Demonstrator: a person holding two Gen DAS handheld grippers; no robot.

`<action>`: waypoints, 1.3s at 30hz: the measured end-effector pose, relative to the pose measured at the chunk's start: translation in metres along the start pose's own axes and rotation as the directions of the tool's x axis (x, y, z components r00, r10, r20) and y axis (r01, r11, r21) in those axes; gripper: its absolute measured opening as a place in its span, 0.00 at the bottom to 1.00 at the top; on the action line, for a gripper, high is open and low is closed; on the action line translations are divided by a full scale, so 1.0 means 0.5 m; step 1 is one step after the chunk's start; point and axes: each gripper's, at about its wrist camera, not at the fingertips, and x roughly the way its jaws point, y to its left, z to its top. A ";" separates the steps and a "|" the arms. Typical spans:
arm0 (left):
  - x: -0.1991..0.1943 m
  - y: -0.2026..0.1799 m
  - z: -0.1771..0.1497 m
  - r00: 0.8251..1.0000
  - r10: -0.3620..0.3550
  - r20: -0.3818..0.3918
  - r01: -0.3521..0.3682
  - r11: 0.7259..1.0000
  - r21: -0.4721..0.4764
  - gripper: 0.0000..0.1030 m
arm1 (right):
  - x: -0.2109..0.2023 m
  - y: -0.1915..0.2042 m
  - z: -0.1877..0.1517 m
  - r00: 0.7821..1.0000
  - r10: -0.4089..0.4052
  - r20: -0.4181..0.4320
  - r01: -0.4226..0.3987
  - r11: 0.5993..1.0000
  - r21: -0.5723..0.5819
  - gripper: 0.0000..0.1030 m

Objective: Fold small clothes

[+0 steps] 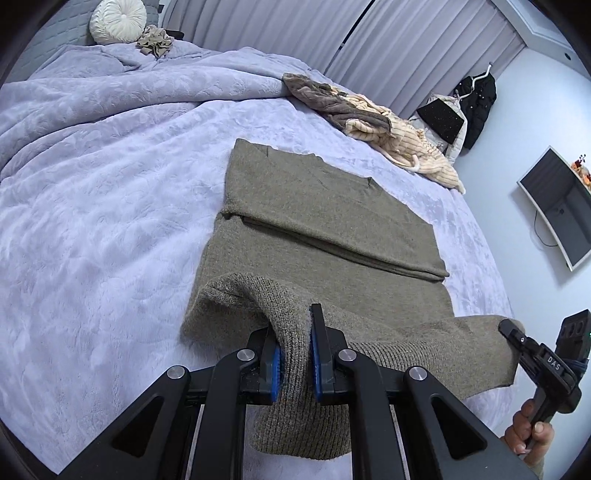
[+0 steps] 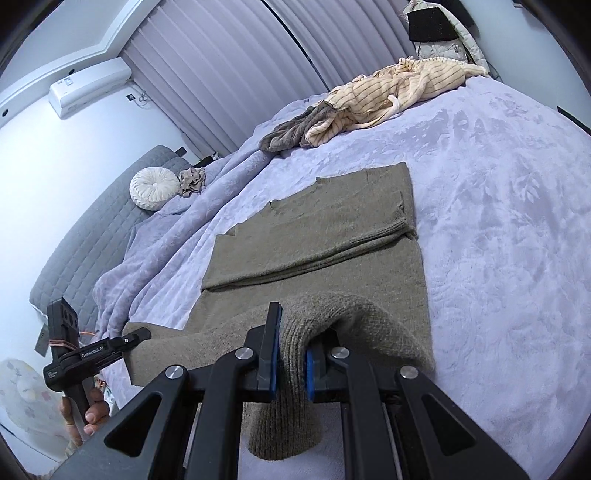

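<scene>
Item: olive knit sweater, spread on a lilac blanket, sleeves folded across its middle. Its near hem is raised off the blanket by 2 claws: left gripper pinching 1 corner, right gripper pinching the other, with fabric bunched between each pair of blue pads.

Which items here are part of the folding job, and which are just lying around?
In use: olive-brown knitted sweater; left hand-held gripper; right hand-held gripper.

Lying about: cream striped garment; grey-brown velvety garment; round white pleated cushion; lilac plush blanket.
</scene>
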 end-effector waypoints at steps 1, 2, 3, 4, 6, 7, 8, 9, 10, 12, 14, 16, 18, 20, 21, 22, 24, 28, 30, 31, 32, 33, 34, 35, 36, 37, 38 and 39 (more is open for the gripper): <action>0.004 -0.001 0.003 1.000 0.007 -0.002 -0.007 1.000 -0.001 0.14 | 0.003 0.000 0.002 1.000 -0.005 -0.002 0.005 1.000 0.002 0.11; 0.009 -0.001 0.006 1.000 0.012 -0.006 -0.012 1.000 -0.001 0.14 | 0.006 -0.001 0.005 1.000 -0.007 -0.004 0.007 1.000 0.006 0.11; 0.012 -0.002 0.009 1.000 0.018 -0.008 -0.018 1.000 -0.001 0.14 | 0.010 -0.002 0.009 1.000 -0.011 -0.006 0.011 1.000 0.009 0.11; 0.016 -0.003 0.012 1.000 0.023 -0.011 -0.023 1.000 0.000 0.14 | 0.015 -0.002 0.013 1.000 -0.018 -0.010 0.018 1.000 0.010 0.11; 0.021 -0.009 0.019 0.999 0.035 -0.011 -0.035 0.999 0.008 0.14 | 0.022 -0.001 0.019 0.999 -0.030 -0.015 0.030 1.000 0.007 0.11; 0.023 -0.011 0.022 0.999 0.045 -0.011 -0.045 0.999 0.014 0.14 | 0.026 0.000 0.023 0.999 -0.034 -0.017 0.034 0.999 0.005 0.11; 0.025 -0.014 0.025 0.999 0.051 -0.012 -0.051 0.999 0.018 0.14 | 0.030 0.000 0.027 0.999 -0.038 -0.019 0.038 0.999 0.004 0.11; 0.028 -0.015 0.028 0.998 0.055 -0.013 -0.054 0.998 0.021 0.14 | 0.034 0.000 0.031 0.999 -0.042 -0.021 0.042 0.999 0.004 0.11; 0.030 -0.015 0.031 0.998 0.057 -0.014 -0.057 0.998 0.023 0.14 | 0.038 -0.002 0.035 0.999 -0.046 -0.023 0.046 0.999 0.005 0.11; 0.036 -0.016 0.038 0.998 0.063 -0.020 -0.063 0.998 0.026 0.14 | 0.048 -0.005 0.042 0.998 -0.053 -0.030 0.054 0.998 0.013 0.11; 0.041 -0.017 0.044 0.997 0.067 -0.024 -0.066 0.997 0.026 0.14 | 0.057 -0.007 0.049 0.998 -0.061 -0.035 0.062 0.998 0.014 0.11; 0.047 -0.018 0.051 0.997 0.071 -0.031 -0.070 0.997 0.026 0.14 | 0.064 -0.007 0.054 0.997 -0.067 -0.040 0.068 0.998 0.012 0.11; 0.054 -0.018 0.059 0.997 0.073 -0.036 -0.072 0.997 0.024 0.14 | 0.072 -0.007 0.061 0.996 -0.074 -0.046 0.074 0.997 0.010 0.11; 0.059 -0.017 0.066 0.996 0.074 -0.041 -0.074 0.997 0.023 0.14 | 0.078 -0.005 0.067 0.996 -0.080 -0.050 0.080 0.997 0.006 0.11; 0.062 -0.017 0.069 0.996 0.075 -0.044 -0.075 0.997 0.023 0.14 | 0.081 -0.005 0.069 0.995 -0.082 -0.051 0.082 0.997 0.003 0.11; 0.065 -0.016 0.072 0.996 0.076 -0.047 -0.075 0.997 0.023 0.14 | 0.084 -0.004 0.072 0.995 -0.085 -0.053 0.085 0.996 0.000 0.11; 0.070 -0.016 0.079 0.996 0.078 -0.052 -0.077 0.997 0.021 0.14 | 0.089 -0.002 0.077 0.994 -0.093 -0.057 0.093 0.996 -0.005 0.11; 0.079 -0.019 0.097 0.995 0.079 -0.060 -0.078 0.997 0.021 0.14 | 0.100 0.000 0.090 0.993 -0.105 -0.063 0.104 0.994 -0.011 0.11; 0.083 -0.022 0.108 0.995 0.082 -0.060 -0.081 0.996 0.026 0.14 | 0.104 0.001 0.098 0.992 -0.108 -0.064 0.107 0.994 -0.011 0.11; 0.085 -0.025 0.114 0.995 0.082 -0.058 -0.081 0.996 0.029 0.14 | 0.105 0.001 0.101 0.992 -0.108 -0.063 0.108 0.994 -0.012 0.11; 0.087 -0.027 0.118 0.995 0.083 -0.058 -0.082 0.996 0.032 0.14 | 0.107 0.002 0.106 0.992 -0.110 -0.063 0.110 0.994 -0.014 0.11; 0.089 -0.029 0.124 0.995 0.085 -0.057 -0.083 0.996 0.035 0.14 | 0.109 0.002 0.110 0.992 -0.112 -0.062 0.111 0.994 -0.014 0.11; 0.091 -0.031 0.129 0.995 0.086 -0.057 -0.084 0.996 0.036 0.14 | 0.111 0.003 0.116 0.992 -0.112 -0.062 0.112 0.994 -0.013 0.11; 0.092 -0.032 0.134 0.995 0.086 -0.056 -0.084 0.996 0.037 0.14 | 0.112 0.002 0.120 0.992 -0.112 -0.062 0.112 0.994 -0.012 0.11; 0.095 -0.034 0.141 0.995 0.085 -0.055 -0.083 0.996 0.035 0.14 | 0.115 0.003 0.124 0.992 -0.111 -0.062 0.111 0.994 -0.011 0.11; 0.096 -0.035 0.146 0.995 0.083 -0.056 -0.081 0.996 0.033 0.14 | 0.117 0.003 0.128 0.992 -0.111 -0.062 0.111 0.994 -0.010 0.11; 0.097 -0.036 0.152 0.995 0.081 -0.054 -0.079 0.996 0.032 0.14 | 0.120 0.004 0.134 0.992 -0.112 -0.061 0.112 0.994 -0.008 0.11; 0.098 -0.038 0.158 0.995 0.080 -0.052 -0.079 0.996 0.031 0.14 | 0.122 0.004 0.138 0.992 -0.111 -0.060 0.111 0.994 -0.007 0.11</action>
